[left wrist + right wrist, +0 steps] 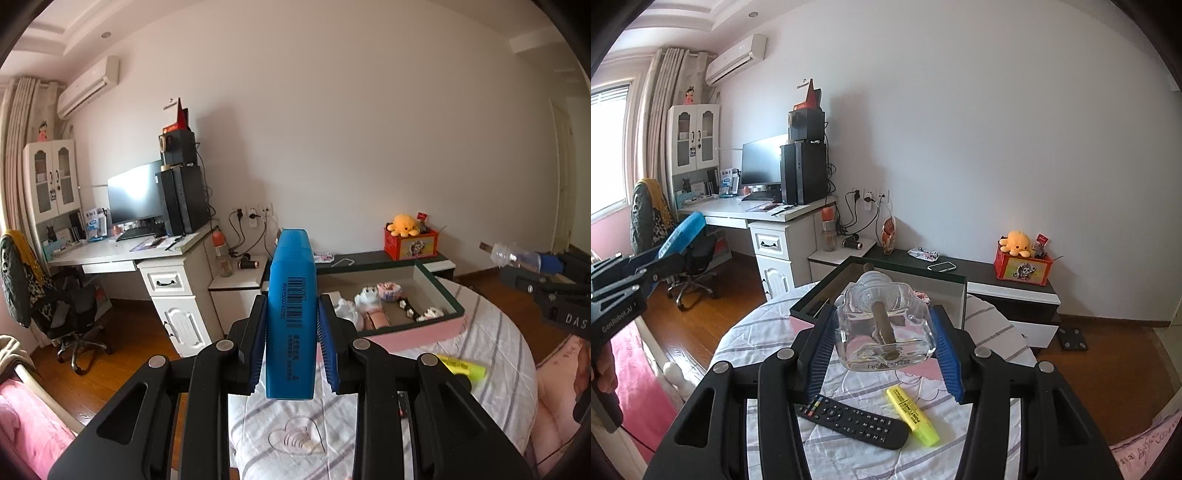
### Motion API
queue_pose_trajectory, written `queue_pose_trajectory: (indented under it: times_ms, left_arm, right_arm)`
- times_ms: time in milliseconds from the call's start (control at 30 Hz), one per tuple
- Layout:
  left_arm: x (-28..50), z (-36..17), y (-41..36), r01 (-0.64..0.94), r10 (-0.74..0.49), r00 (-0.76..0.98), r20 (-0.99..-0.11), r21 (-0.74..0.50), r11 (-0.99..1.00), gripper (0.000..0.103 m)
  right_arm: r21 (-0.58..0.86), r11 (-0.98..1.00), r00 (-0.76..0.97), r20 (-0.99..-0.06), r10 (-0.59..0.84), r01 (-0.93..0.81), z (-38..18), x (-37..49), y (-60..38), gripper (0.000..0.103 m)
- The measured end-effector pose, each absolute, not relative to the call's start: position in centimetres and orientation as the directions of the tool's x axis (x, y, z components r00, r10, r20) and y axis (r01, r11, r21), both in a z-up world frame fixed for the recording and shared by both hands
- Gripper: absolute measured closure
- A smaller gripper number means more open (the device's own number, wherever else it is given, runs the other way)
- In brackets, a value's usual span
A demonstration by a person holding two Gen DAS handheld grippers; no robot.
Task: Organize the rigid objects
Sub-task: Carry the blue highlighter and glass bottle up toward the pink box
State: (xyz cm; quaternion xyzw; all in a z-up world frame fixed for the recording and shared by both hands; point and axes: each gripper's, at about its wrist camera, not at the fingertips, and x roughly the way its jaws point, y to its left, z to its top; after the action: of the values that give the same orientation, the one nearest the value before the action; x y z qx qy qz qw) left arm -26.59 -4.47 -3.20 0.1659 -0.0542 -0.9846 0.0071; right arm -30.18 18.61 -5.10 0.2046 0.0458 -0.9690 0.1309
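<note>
My left gripper is shut on a blue highlighter pen with a barcode, held up in the air above the round table. My right gripper is shut on a clear glass bottle with a brown stick inside, held above the table near a dark-rimmed open box. The box holds several small figurines. A yellow highlighter and a black remote control lie on the striped tablecloth. The right gripper with the bottle shows at the far right of the left wrist view.
A pink sheet lies under the box. Behind the table stands a low dark cabinet with a red box and a yellow plush toy. A white desk with monitor, computer and office chair is at the left. Pink bedding lies at lower left.
</note>
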Motion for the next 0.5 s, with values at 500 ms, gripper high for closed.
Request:
queue_pose_trajectory:
  times_ms: [500]
  left_arm:
    - [-38.0,-5.2,-0.1,-0.174,0.100,-0.893,-0.438,0.133,-0.976,0.076]
  right_arm:
    - [-0.056,-0.965,-0.845,-0.498,-0.194,0.255,-7.7,-38.4,20.0,0.051]
